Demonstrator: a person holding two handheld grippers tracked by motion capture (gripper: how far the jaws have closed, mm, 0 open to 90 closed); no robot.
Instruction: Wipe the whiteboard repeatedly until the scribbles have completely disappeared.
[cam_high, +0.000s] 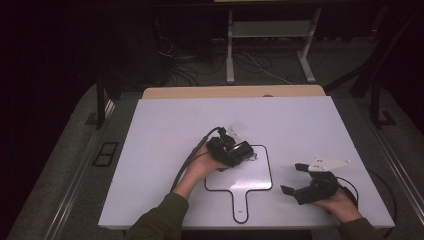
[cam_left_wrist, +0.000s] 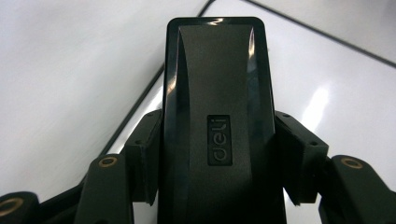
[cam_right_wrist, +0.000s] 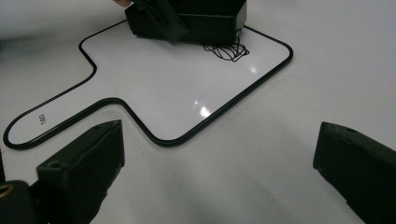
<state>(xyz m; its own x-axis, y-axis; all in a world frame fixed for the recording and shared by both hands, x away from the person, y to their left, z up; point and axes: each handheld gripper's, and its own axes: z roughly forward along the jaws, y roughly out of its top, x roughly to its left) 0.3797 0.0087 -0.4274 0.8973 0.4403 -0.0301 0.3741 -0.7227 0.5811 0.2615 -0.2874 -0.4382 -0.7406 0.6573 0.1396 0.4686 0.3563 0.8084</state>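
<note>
A paddle-shaped whiteboard (cam_high: 250, 180) with a black rim lies on the white table, its handle toward me. My left gripper (cam_high: 239, 152) is shut on a black eraser (cam_left_wrist: 217, 116) marked "deli". It holds the eraser (cam_right_wrist: 205, 21) flat against the board's far left corner. A black scribble (cam_right_wrist: 229, 50) lies on the board right beside the eraser. My right gripper (cam_high: 295, 178) rests on the table to the right of the board, open with nothing between its fingers (cam_right_wrist: 84, 163).
The white table top (cam_high: 165, 125) reaches well beyond the board on all sides. A wooden strip (cam_high: 230, 92) runs along its far edge. Behind it stand the legs of a desk (cam_high: 230, 50) and loose cables on the floor.
</note>
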